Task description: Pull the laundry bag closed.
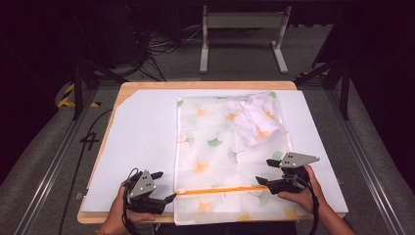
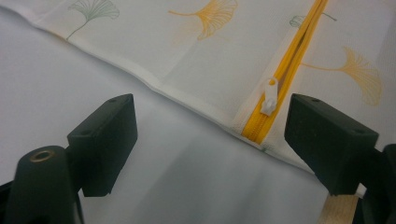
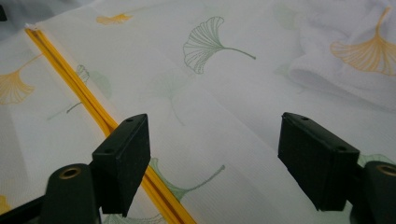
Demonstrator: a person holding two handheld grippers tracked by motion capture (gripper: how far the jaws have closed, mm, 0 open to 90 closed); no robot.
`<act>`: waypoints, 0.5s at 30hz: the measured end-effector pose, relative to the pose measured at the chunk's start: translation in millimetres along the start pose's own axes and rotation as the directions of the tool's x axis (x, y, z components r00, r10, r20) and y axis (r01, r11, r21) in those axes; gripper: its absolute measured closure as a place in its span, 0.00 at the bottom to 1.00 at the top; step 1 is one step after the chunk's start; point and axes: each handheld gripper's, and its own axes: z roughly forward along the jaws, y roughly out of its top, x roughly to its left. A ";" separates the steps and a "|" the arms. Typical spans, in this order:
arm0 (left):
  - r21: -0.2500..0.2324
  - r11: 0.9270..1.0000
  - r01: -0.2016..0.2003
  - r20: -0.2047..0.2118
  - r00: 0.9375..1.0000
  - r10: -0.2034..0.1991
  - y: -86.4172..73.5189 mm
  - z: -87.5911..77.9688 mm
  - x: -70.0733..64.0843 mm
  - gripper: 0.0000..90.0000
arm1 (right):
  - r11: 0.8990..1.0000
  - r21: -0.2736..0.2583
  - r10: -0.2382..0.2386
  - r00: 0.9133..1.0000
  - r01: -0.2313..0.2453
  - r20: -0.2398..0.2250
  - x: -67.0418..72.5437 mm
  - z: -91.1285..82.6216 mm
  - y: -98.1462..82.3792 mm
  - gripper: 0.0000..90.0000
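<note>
From above, we see a wooden worktop (image 1: pixel 147 87) covered by a white sheet (image 1: pixel 142 142). On the sheet lies a thin white mesh bag (image 1: pixel 220 147) printed with orange and green ginkgo leaves, running from the far side to the near edge. An orange zipper (image 1: pixel 220 189) crosses the bag near its near end, from left to right. Inside the far right part of the bag sits a crumpled white cloth (image 1: pixel 254 120), though the mesh blurs its outline, so we cannot be sure what it is.

The left claw (image 1: pixel 169 198) sits at the bag's left edge, by the zipper's left end, held by the person's left hand (image 1: pixel 120 210). In the left gripper view its jaws stand wide apart, holding nothing, with the white zipper pull (image 2: pixel 270 97) between them, close to the right jaw.

The right claw (image 1: pixel 262 180) rests at the zipper's right end, held by the right hand (image 1: pixel 301 193). In the right gripper view its jaws are also spread and empty, above the mesh, with the zipper passing under the left jaw.
</note>
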 end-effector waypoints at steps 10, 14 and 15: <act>0.013 1.000 -0.009 0.007 1.000 0.009 0.6 3.1 -1.2 0.26 | 1.000 0.012 -0.028 1.000 0.028 -0.005 6.1 7.8 8.0 0.29; 0.007 1.000 -0.014 0.011 1.000 0.014 1.1 1.6 -0.2 0.31 | 0.999 0.012 -0.034 0.999 0.035 -0.023 9.5 14.4 13.0 0.29; 0.003 1.000 -0.019 0.016 1.000 0.019 1.2 0.6 -0.2 0.39 | 0.999 0.012 -0.041 0.999 0.041 -0.028 11.6 17.1 14.7 0.29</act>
